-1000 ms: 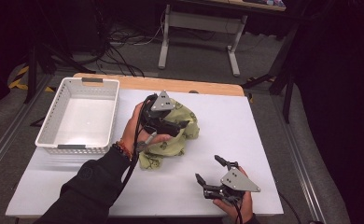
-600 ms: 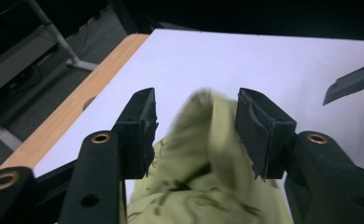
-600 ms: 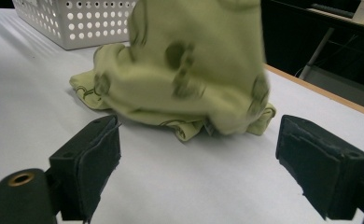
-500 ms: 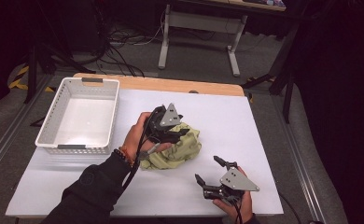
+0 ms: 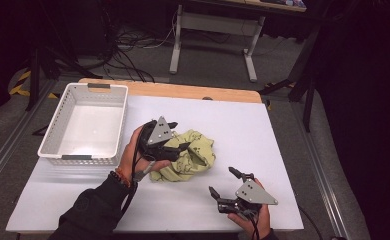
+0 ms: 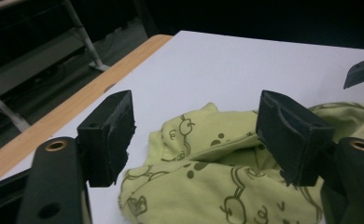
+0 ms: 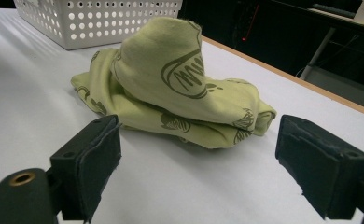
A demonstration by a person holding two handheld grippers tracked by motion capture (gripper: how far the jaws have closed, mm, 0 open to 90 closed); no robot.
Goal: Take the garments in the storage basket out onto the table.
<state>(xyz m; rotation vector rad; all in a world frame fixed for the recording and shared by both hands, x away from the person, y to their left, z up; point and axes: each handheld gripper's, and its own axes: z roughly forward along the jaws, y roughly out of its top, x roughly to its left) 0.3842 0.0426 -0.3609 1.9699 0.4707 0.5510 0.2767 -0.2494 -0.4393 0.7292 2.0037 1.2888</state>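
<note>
The left gripper (image 5: 185, 146) is poised wide open over the crumpled green cloth (image 5: 189, 159) mid-table, nothing clamped yet. A thick fold should be straddled before closing, so a bite of layers is taken. The right gripper (image 5: 224, 184) is held open too, nearby, empty. The white basket (image 5: 50, 141) stands empty, far left.

A white counter (image 5: 243, 125) with a wooden far edge stands on grey carpet (image 5: 148, 60). Beyond, cables (image 5: 133, 37) trail near a desk frame (image 5: 213, 25) in darkness.
</note>
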